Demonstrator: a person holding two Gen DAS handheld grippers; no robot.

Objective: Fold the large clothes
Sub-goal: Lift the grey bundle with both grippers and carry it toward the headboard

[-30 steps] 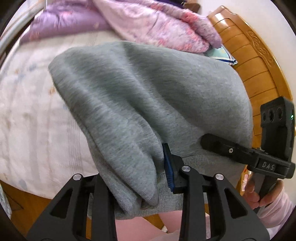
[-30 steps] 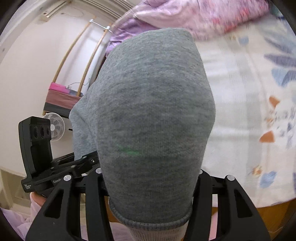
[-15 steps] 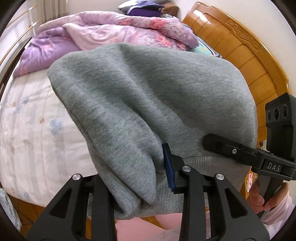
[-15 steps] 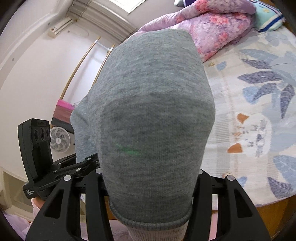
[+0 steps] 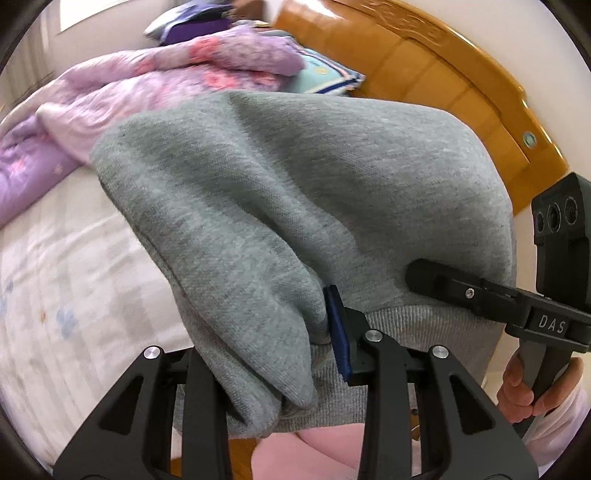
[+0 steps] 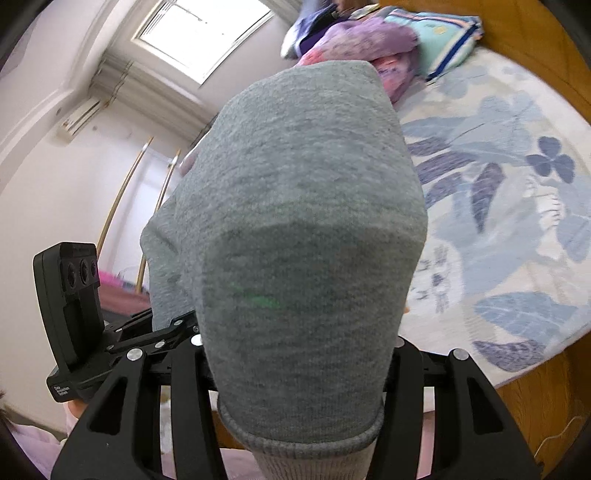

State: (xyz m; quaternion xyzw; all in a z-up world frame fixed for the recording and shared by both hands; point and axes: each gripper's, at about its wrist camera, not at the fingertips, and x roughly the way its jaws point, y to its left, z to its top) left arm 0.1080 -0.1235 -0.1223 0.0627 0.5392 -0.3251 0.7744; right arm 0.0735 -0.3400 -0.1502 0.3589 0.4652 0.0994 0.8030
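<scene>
Both cameras' backgrounds have swung since a second ago: the wooden headboard (image 5: 461, 74) and purple floral quilt (image 5: 166, 85) now fill more of the left wrist view, and a window (image 6: 207, 33) has entered the right wrist view, while the gray sweatshirt (image 5: 295, 206) hangs bunched across both lenses as before. Held aloft over the bed (image 6: 517, 221), the garment is clear of the leaf-print sheet, which lies open and unobstructed from the near wooden edge to the quilt and a turquoise pillow (image 6: 443, 33) at the far end. Its ribbed hem (image 5: 424, 325) runs side to side between the two tools, the body draping away from the cameras toward the headboard. The left gripper (image 5: 280, 354) pinches a thick fold of the hem, a blue pad (image 5: 338, 332) pressed against the cloth. The right gripper (image 6: 299, 369) is clamped on the hem as well, its fingertips buried under the fabric. Seen from the left, the right tool's body reads "DAS"; small print on the left tool's base is too fine to read. A hand (image 5: 524, 387) in a pale pink sleeve grips the right tool's handle.
</scene>
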